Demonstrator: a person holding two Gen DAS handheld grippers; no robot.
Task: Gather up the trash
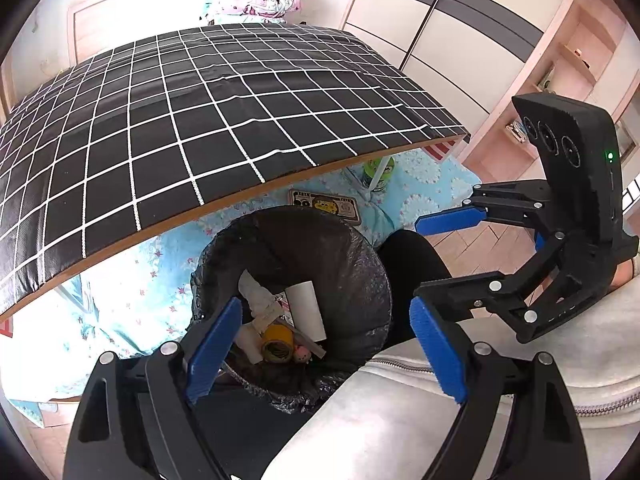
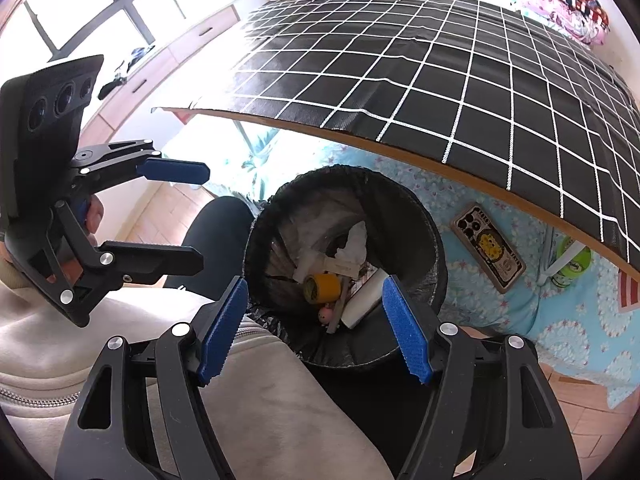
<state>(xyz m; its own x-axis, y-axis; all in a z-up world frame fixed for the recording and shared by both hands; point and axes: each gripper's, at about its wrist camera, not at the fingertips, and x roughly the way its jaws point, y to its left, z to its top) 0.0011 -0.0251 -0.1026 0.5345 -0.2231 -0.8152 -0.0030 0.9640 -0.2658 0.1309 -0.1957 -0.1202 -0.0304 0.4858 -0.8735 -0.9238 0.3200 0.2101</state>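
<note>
A black bag-lined trash bin (image 1: 360, 248) (image 2: 420, 208) stands on the floor under the table's edge. Inside lie a yellow tape roll (image 1: 276, 344) (image 2: 322, 288), a white tube (image 1: 306, 310) (image 2: 364, 298), crumpled tissue (image 1: 256, 292) (image 2: 356, 240) and a small pink toy (image 1: 302, 356) (image 2: 325, 314). My left gripper (image 1: 326, 354) (image 2: 202, 216) hangs open above the bin with nothing between its blue pads. My right gripper (image 2: 316, 328) (image 1: 418, 256) is also open and empty, over the bin's near rim.
A table with a black gridded cloth (image 1: 200, 120) (image 2: 480, 80) overhangs the bin. On the blue floor mat lie a patterned phone case (image 1: 326, 204) (image 2: 488, 252) and a green can (image 1: 378, 172) (image 2: 572, 262). A person's dark leg (image 1: 412, 264) and light jacket (image 2: 280, 400) are close by.
</note>
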